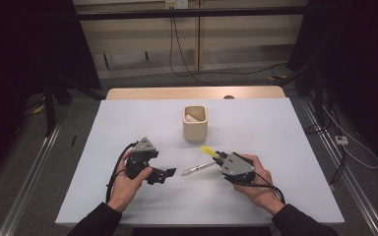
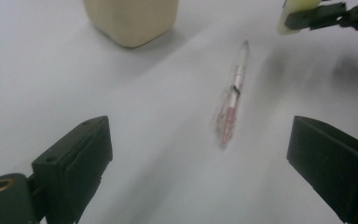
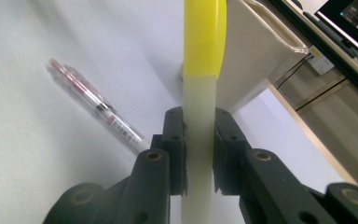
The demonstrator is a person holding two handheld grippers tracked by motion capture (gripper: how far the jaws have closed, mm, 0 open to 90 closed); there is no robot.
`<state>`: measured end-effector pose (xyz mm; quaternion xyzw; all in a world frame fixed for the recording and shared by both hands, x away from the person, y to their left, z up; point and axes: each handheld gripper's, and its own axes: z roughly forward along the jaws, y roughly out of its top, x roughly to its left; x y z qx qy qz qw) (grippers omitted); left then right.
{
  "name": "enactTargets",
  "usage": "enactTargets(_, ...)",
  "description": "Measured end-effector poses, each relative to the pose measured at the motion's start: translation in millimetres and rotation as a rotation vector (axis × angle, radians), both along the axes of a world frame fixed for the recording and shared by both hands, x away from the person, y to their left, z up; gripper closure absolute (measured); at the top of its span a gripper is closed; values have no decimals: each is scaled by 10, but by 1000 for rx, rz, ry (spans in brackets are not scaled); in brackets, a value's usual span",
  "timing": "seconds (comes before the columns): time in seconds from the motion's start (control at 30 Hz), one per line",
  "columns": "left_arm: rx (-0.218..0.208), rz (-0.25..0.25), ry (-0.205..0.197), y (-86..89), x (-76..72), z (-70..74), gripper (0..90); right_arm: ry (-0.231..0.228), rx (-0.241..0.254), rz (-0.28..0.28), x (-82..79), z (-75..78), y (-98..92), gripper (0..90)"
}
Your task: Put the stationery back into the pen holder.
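Covering the table (image 1: pixel 128 123), white sheet (image 1: pixel 256 128)

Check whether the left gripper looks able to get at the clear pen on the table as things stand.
Probably yes. The left gripper is open and empty, the pen lies loose on the bare table ahead of it, and nothing stands between them.

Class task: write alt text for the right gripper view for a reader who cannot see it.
The right gripper clamps a pale marker with a yellow cap upright between its black jaws. A clear red-ink pen lies on the white table to the left, with a beige holder behind.
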<state>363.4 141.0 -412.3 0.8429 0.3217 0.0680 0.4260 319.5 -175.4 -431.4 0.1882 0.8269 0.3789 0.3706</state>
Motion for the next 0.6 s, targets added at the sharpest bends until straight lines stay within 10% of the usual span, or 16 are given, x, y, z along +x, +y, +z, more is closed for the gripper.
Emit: enactTargets(0.6,4,111,-36,435,-259,-215,60,69,196,-26,138,129,-108,783)
